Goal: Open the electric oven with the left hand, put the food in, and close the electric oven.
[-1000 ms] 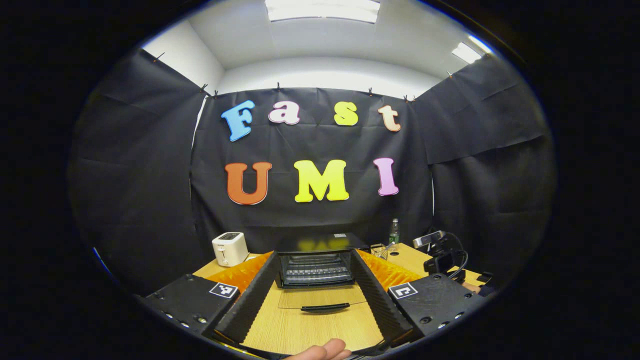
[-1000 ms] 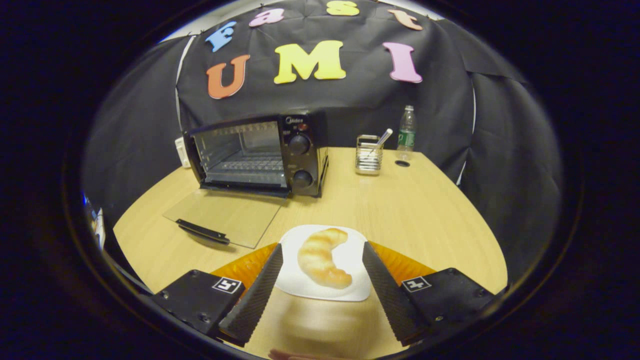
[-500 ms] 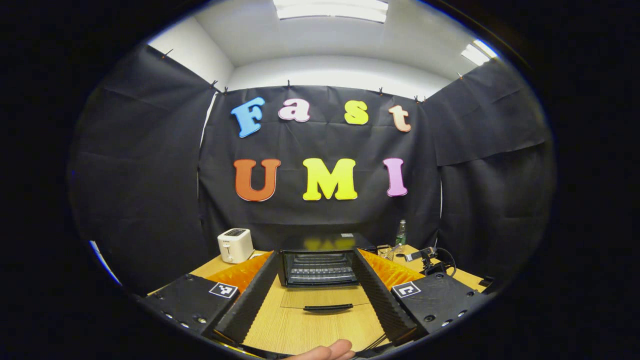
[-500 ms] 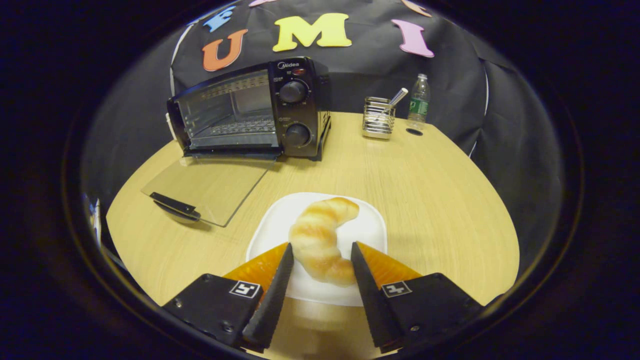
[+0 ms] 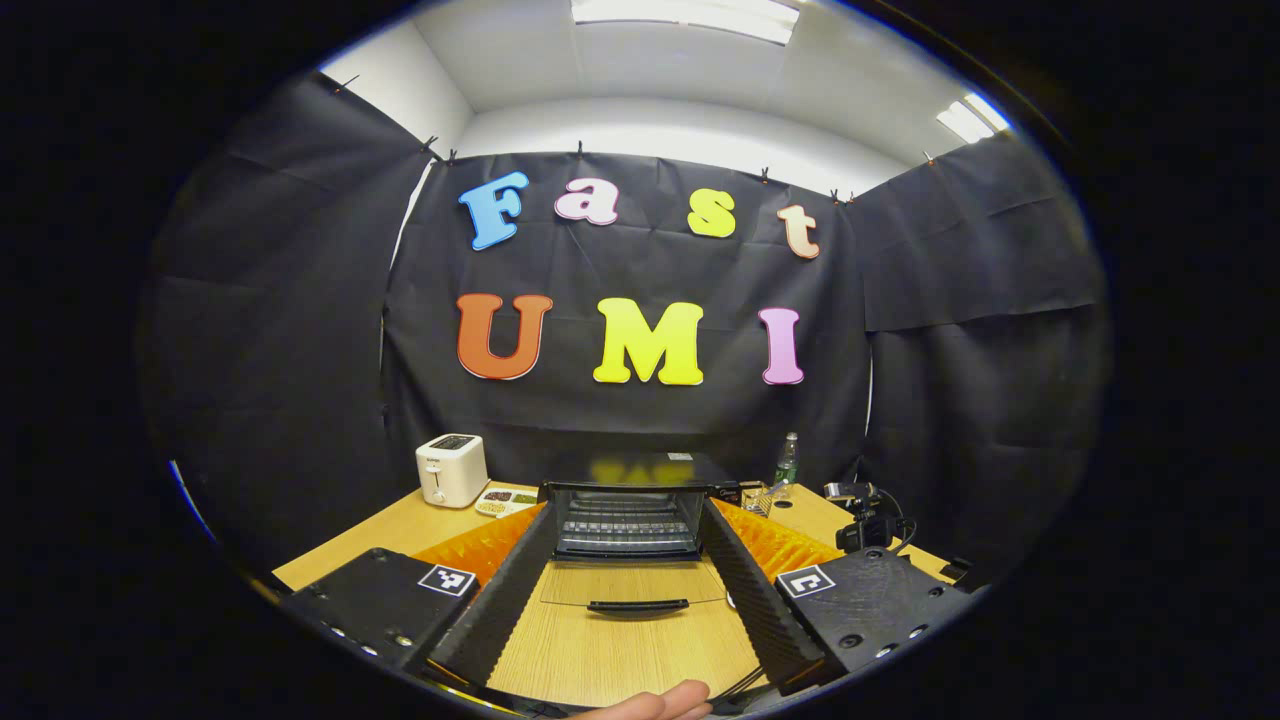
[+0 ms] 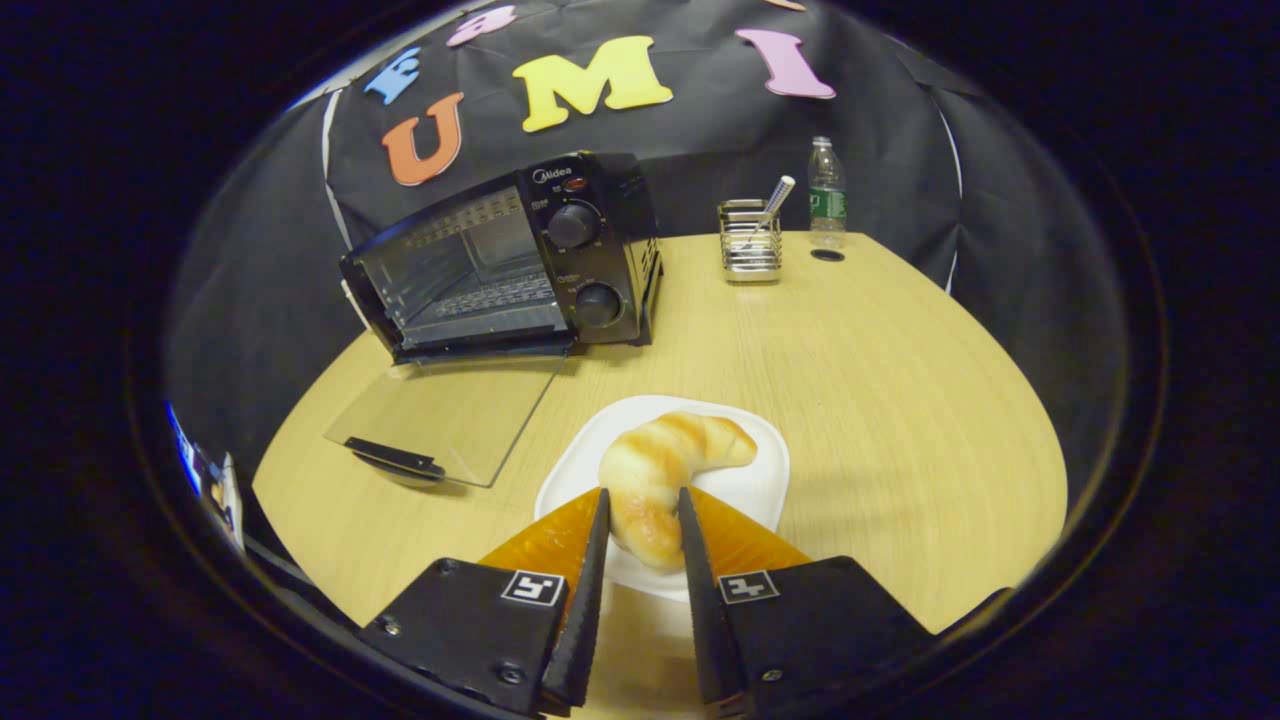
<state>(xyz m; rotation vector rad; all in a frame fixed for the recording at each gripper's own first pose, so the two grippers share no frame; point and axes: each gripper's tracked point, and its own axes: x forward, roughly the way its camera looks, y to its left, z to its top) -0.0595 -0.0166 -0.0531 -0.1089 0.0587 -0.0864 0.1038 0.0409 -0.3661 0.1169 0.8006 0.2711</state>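
I have the right gripper [image 6: 640,535] pinched narrow on the near end of the croissant [image 6: 663,472], which sits on the white plate [image 6: 760,470] near me, ready to lift. The oven [image 6: 505,265] stands far left, its glass door [image 6: 450,415] flat on the table to clear the way. The left gripper [image 5: 622,590] hangs wide, empty. Half a second ago the right fingers were wider.
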